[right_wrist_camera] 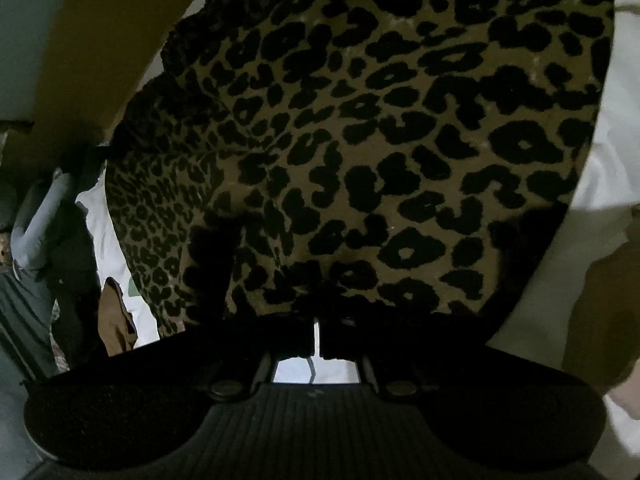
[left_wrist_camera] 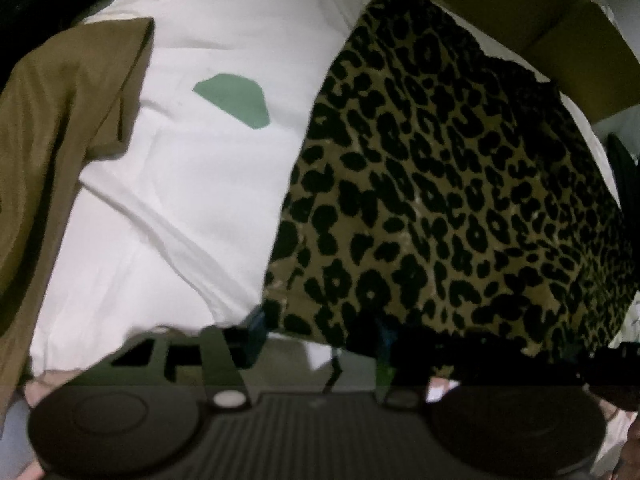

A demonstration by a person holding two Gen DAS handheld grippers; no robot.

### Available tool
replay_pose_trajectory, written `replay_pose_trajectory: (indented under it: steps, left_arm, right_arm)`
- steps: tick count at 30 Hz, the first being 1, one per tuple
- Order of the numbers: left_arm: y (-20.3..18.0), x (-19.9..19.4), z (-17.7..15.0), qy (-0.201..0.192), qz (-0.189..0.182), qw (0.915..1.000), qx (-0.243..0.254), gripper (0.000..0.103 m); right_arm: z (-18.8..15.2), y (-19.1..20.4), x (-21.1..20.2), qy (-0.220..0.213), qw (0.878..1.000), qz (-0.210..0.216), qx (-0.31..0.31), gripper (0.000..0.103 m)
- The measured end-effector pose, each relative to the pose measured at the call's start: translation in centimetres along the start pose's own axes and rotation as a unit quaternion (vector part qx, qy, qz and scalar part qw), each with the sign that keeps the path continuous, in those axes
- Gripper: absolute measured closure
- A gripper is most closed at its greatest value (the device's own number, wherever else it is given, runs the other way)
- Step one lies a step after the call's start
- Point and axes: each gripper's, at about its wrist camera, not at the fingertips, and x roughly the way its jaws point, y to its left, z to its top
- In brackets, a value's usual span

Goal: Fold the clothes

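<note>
Though unseen rightward, green patch (left_wrist_camera: 234,100) leftward.

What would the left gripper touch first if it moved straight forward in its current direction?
Probably the leopard-print garment: its lower edge already sits at the left gripper. Slightly further left it would meet the white sheet. Depth is unclear.

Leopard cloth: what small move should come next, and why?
Probably lower the leopard cloth flat onto the white sheet: the right gripper seems shut on its edge, and it looks spread out, unfolded, above the sheet.
</note>
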Motion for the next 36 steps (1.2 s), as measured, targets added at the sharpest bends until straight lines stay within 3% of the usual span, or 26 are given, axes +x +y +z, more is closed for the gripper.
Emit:
replay_pose_trajectory:
  steps: [5, 8, 18, 24, 25, 28, 29, 36]
  left_arm:
    - [0.3, -0.7, 0.0, -0.002, 0.001, 1.0, 0.003, 0.081]
    - [0.1, -1.5, -0.2, -0.009, 0.017, 0.9996, 0.019, 0.092]
    - [0.6, -3.6, -0.1, -0.043, 0.013, 0.999, 0.009, 0.094]
    - [0.7, -6.0, -0.8, -0.066, -0.009, 0.9978, 0.006, 0.095]
    - [0.7, -6.6, -0.9, -0.071, -0.013, 0.9973, 0.007, 0.095]
    - [0.6, -8.3, -1.1, -0.088, -0.027, 0.9957, 0.008, 0.095]
    - [0.6, -8.9, -1.2, -0.093, -0.031, 0.9951, 0.008, 0.095]
    - [0.6, -10.9, -1.0, -0.131, -0.048, 0.9902, -0.009, 0.095]
  right_arm:
    - [0.1, -0.4, -1.4, -0.014, 1.0, -0.01, -0.003, 0.103]
    - [0.3, -0.6, -2.3, -0.019, 1.0, -0.018, -0.009, 0.103]
    - [0.6, -2.7, -5.1, -0.042, 0.997, -0.069, 0.004, 0.103]
    - [-0.2, -3.2, -5.1, -0.028, 0.999, -0.032, 0.027, 0.1]
    - [-0.4, -3.1, -5.0, -0.024, 0.999, -0.021, 0.029, 0.095]
    - [-1.0, -2.7, -4.8, -0.019, 0.999, 0.0, 0.03, 0.046]
    - [-1.1, -2.5, -4.7, -0.019, 0.999, 0.007, 0.03, 0.042]
    - [-2.0, -1.8, -3.6, 0.009, 0.999, 0.044, 0.029, 0.042]
